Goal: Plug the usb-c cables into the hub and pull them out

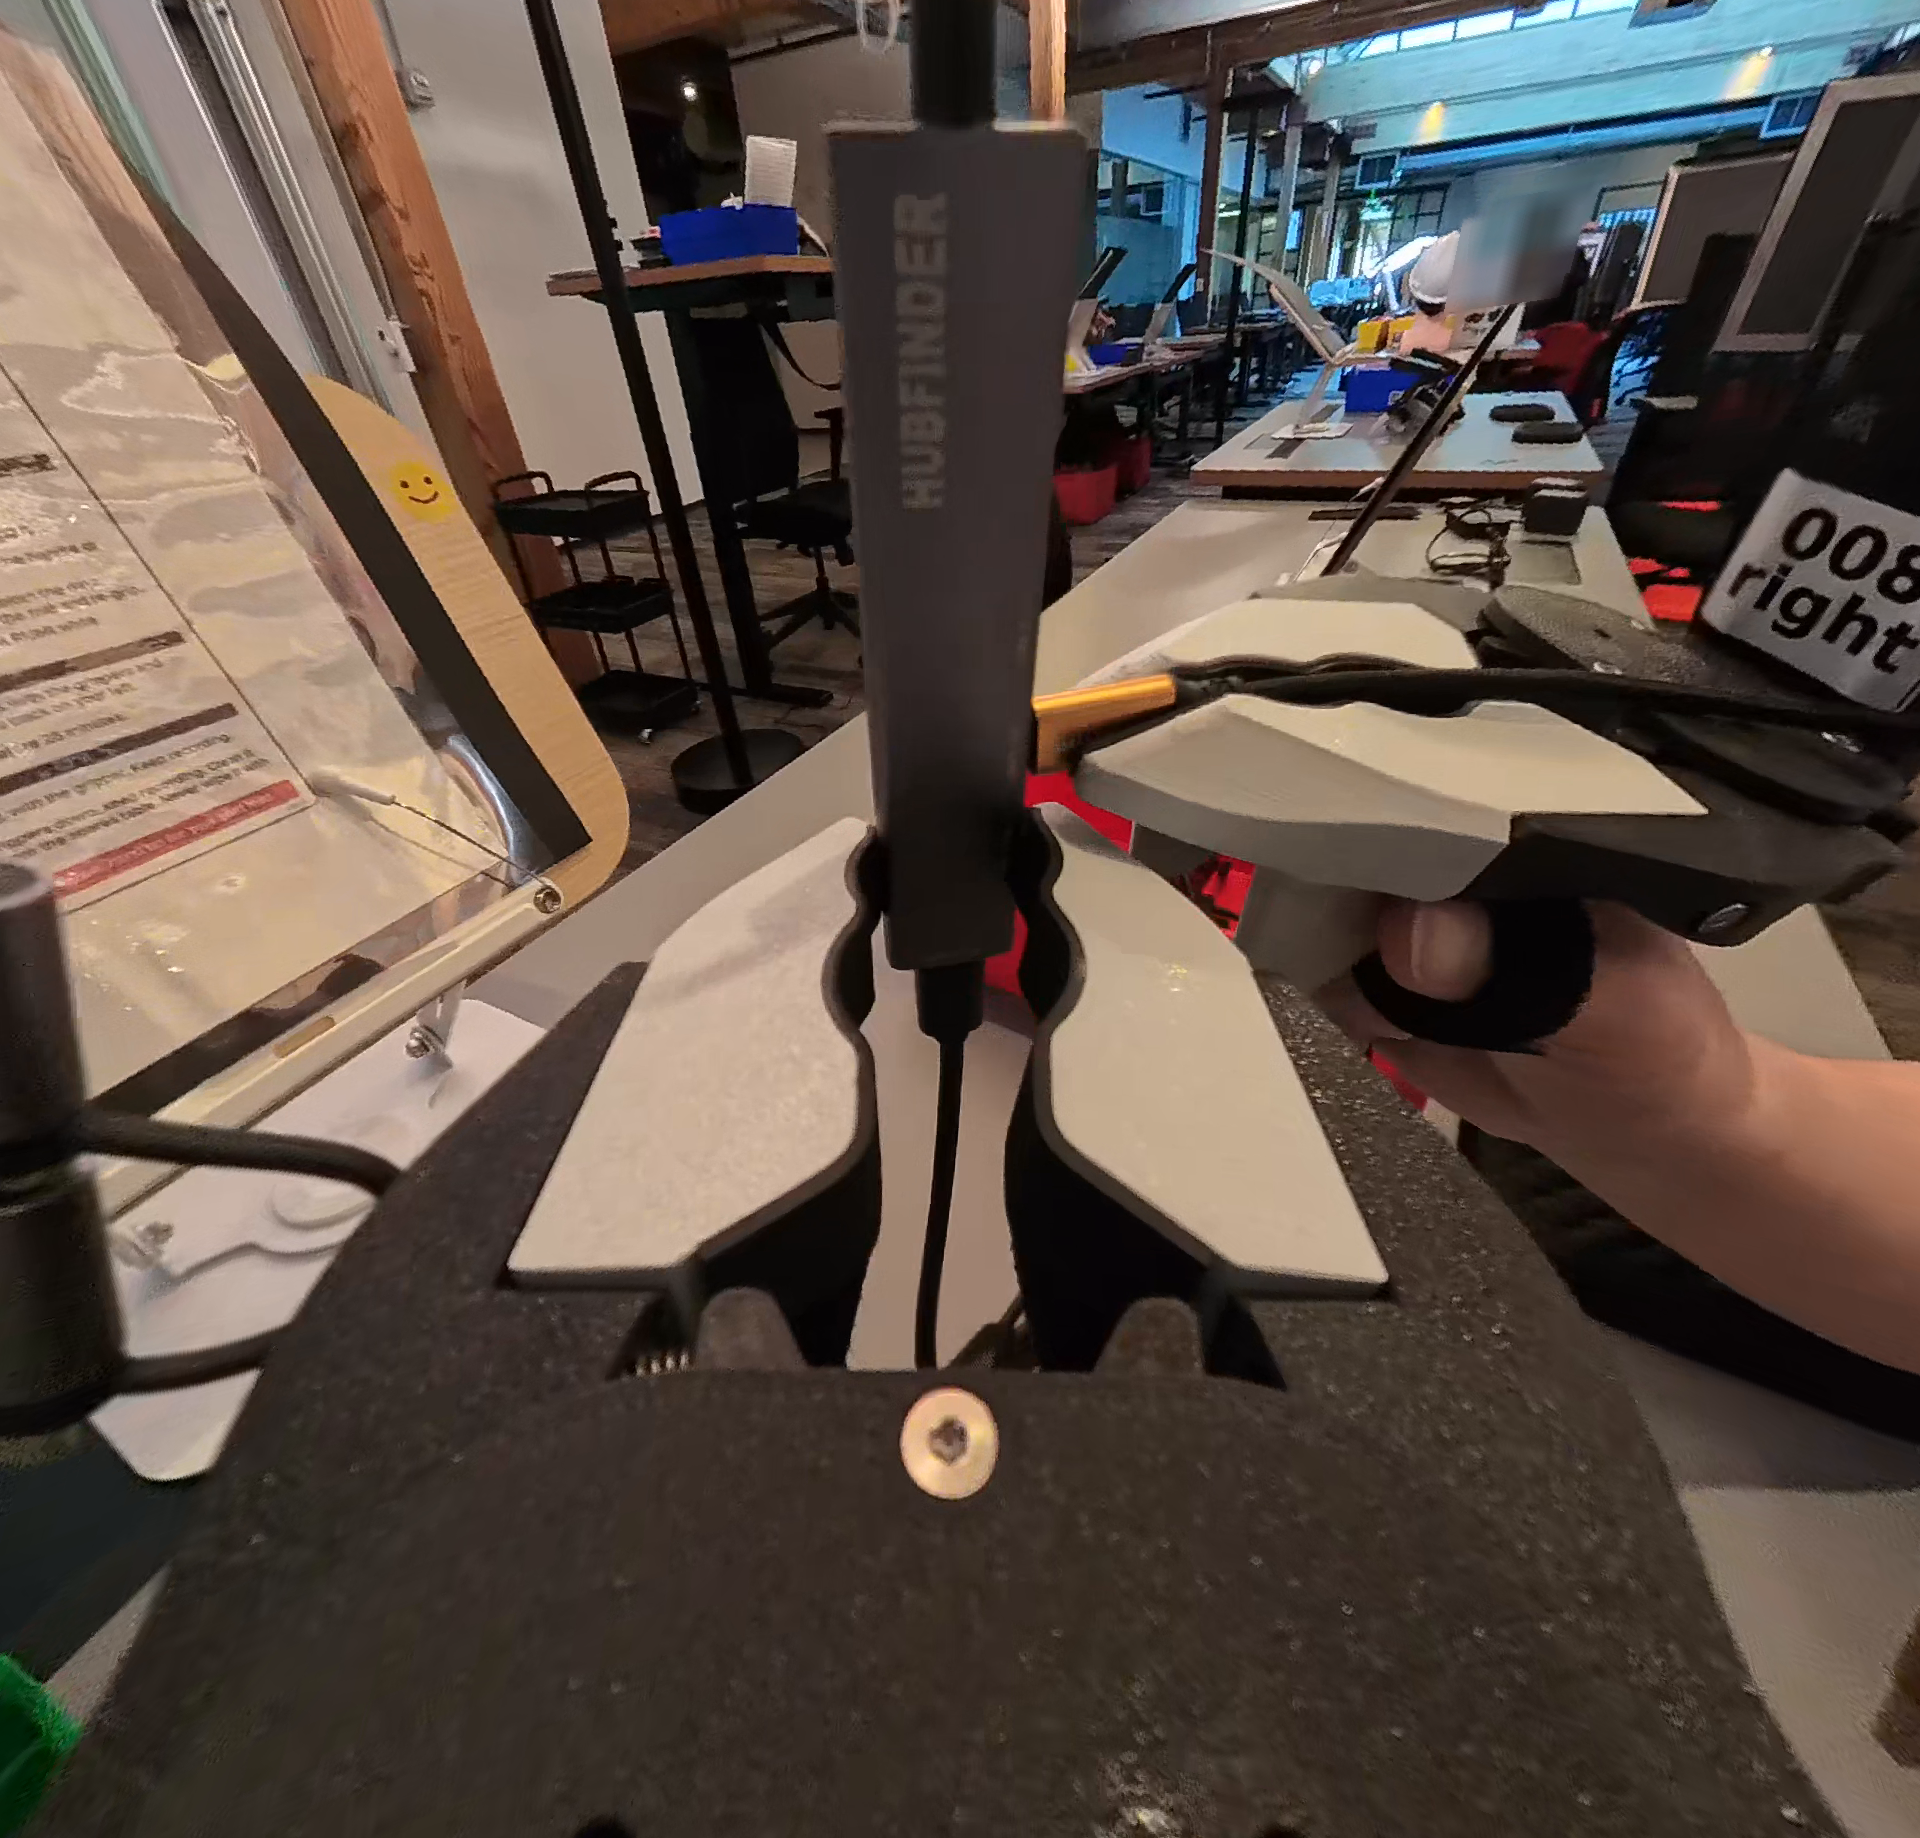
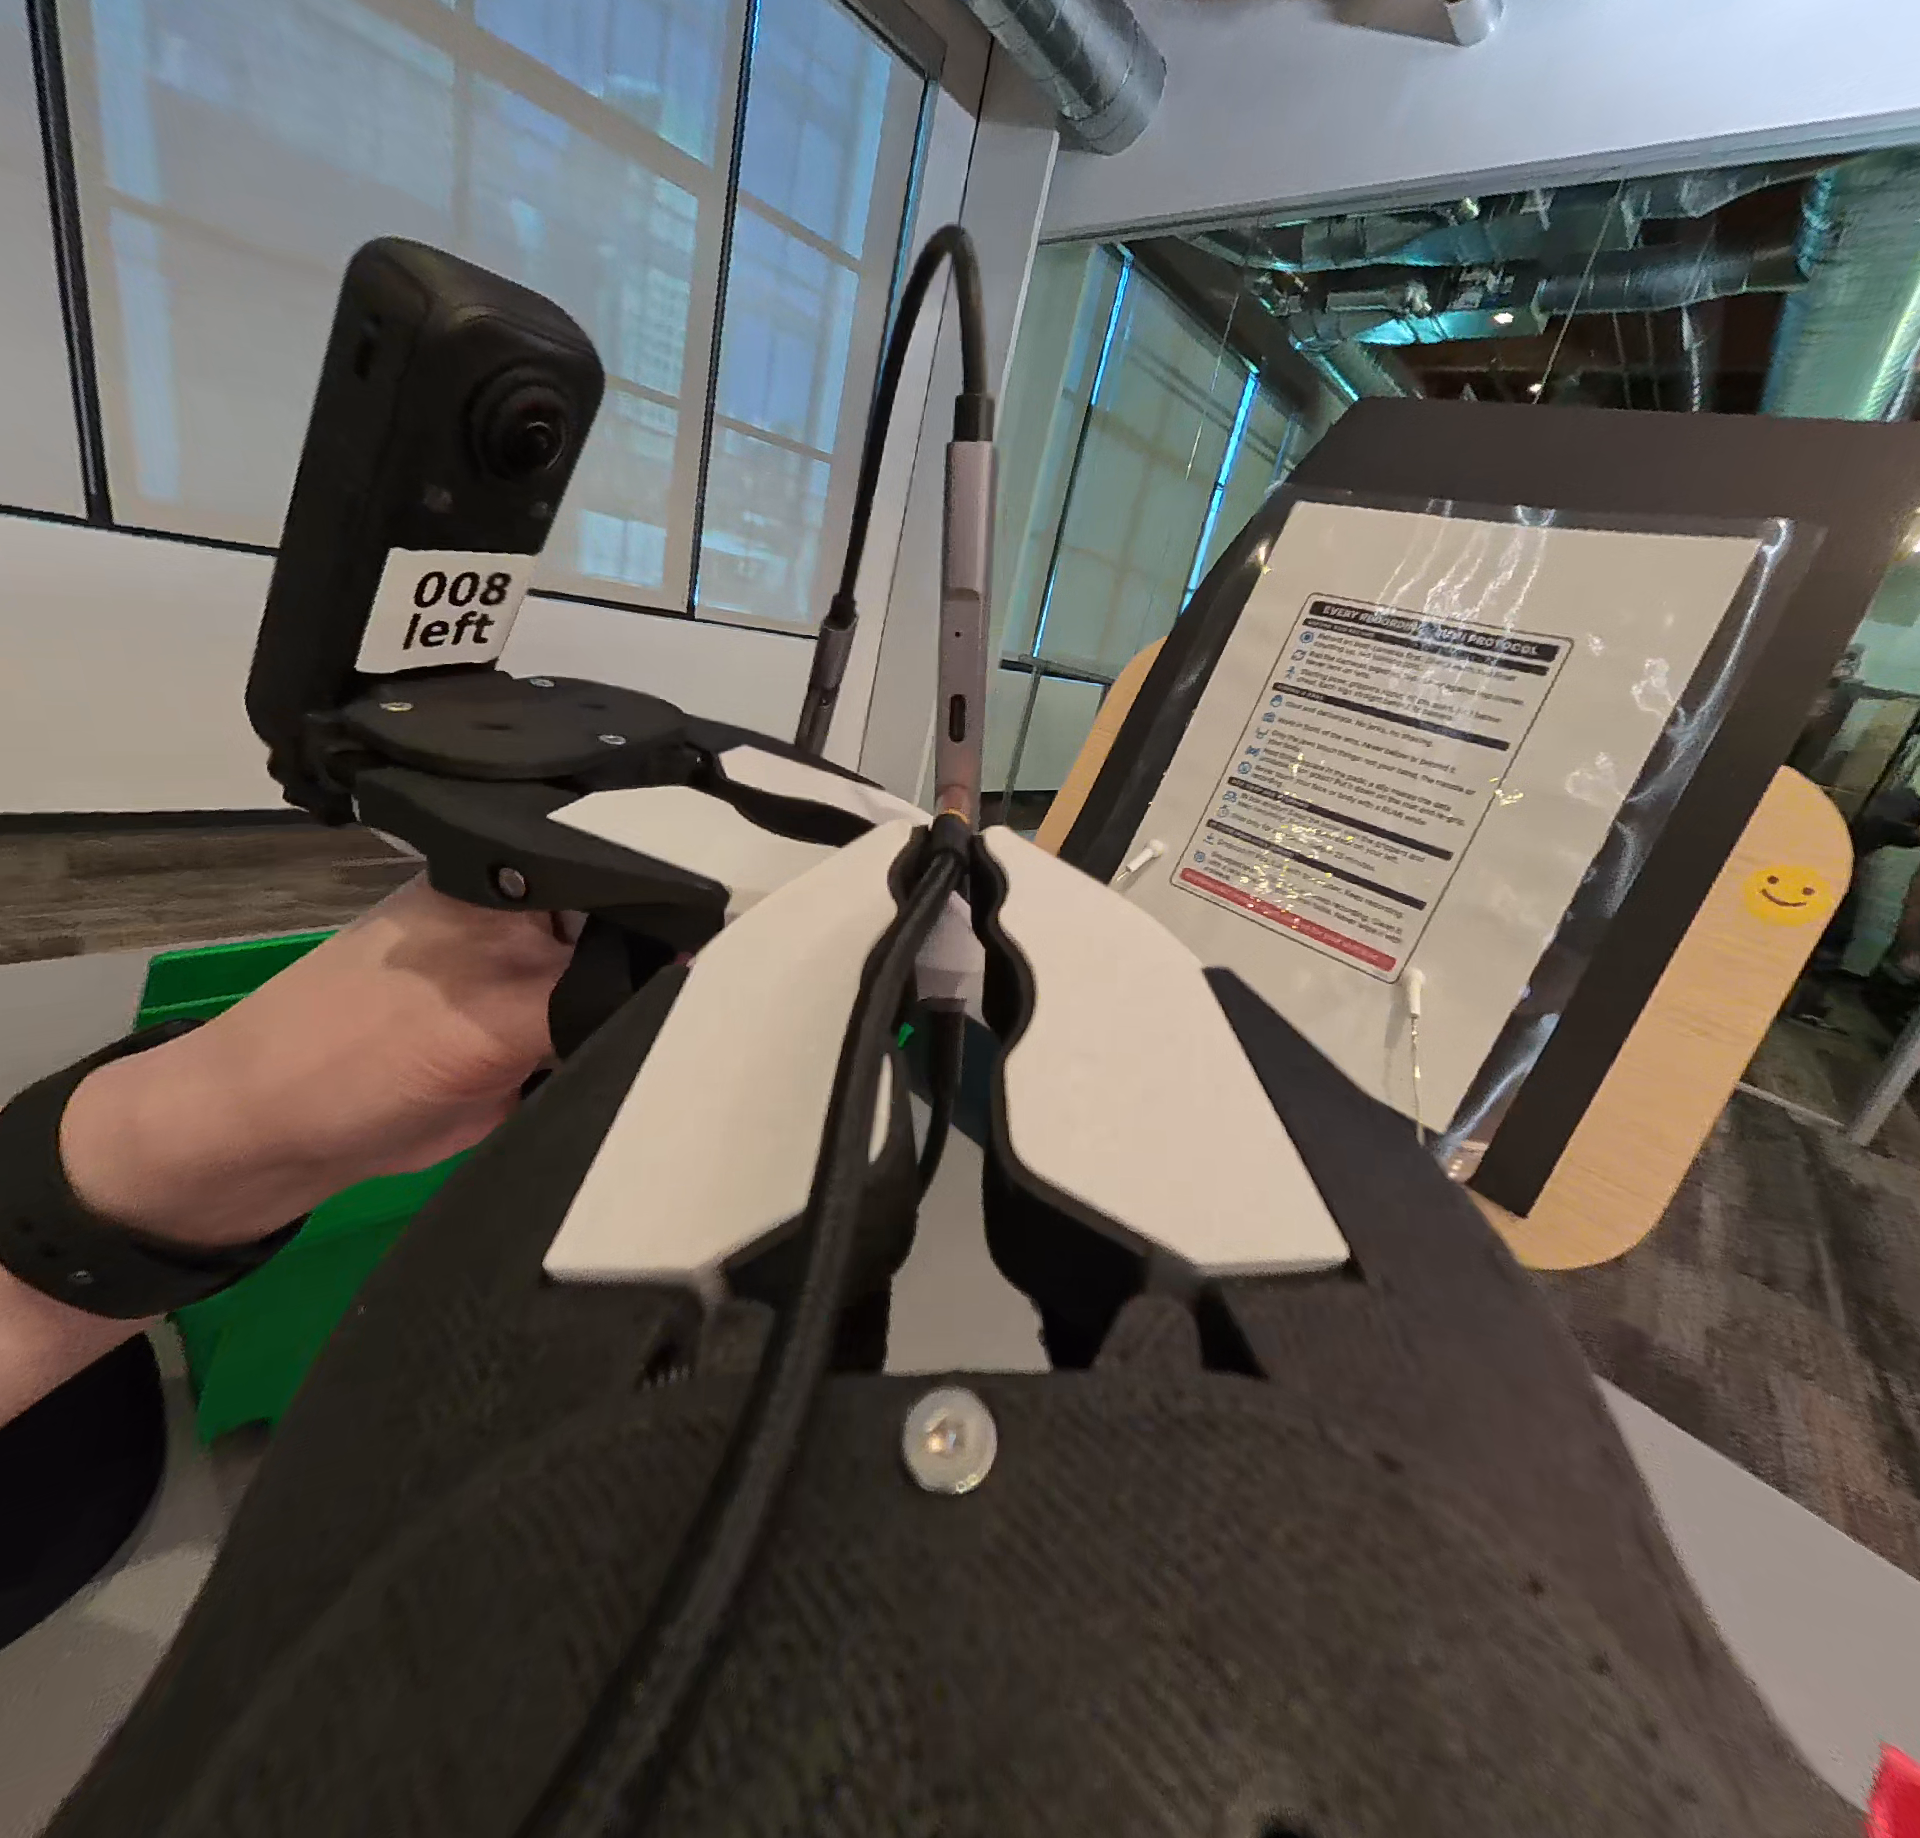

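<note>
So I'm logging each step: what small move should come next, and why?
Probably ease the right hand-held gripper sideways, pushing its gold-shelled cable plug into the flat dark grey hub; the plug tip sits at the hub's edge, and the left hand-held gripper clamps the hub.

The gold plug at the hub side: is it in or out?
In, apparently: the gold plug meets the hub edge with no gap; insertion depth cannot be told.

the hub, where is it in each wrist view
Left wrist view: the hub stands upright at centre, its lower end clamped in the left gripper.
Right wrist view: seen edge-on as a thin grey bar above centre, just beyond the right gripper.
Shared landmark: the smiley sticker on the wooden board.
</note>
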Demonstrator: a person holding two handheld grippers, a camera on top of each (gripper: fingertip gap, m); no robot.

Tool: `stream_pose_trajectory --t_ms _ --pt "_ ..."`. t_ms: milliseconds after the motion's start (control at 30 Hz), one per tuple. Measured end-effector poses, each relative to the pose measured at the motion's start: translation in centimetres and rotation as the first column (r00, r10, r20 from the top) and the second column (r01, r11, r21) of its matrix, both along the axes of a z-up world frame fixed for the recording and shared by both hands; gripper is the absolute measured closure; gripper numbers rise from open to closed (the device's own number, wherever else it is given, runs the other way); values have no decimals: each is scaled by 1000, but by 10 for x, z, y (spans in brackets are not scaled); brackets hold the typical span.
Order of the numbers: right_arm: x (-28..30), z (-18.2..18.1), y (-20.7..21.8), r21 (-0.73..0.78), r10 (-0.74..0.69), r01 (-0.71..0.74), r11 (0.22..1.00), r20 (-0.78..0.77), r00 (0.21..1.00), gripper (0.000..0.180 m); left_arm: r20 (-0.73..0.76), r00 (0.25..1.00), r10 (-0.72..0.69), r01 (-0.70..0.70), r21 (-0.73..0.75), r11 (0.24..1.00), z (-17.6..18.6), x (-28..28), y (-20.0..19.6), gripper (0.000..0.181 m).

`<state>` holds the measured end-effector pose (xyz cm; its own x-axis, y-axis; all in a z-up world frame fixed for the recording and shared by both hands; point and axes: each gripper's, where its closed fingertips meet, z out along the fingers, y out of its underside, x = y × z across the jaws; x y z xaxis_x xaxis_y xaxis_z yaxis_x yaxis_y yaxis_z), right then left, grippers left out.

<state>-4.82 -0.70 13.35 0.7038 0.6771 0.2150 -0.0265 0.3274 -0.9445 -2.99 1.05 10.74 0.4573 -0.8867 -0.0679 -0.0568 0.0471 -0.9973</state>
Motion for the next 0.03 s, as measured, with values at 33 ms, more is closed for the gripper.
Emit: stream_pose_trajectory --t_ms 33 --pt "0 0 0 -7 10 -10 1000 -11 1000 171 -10 1000 3 -3 5 1000 -1 1 0 157"
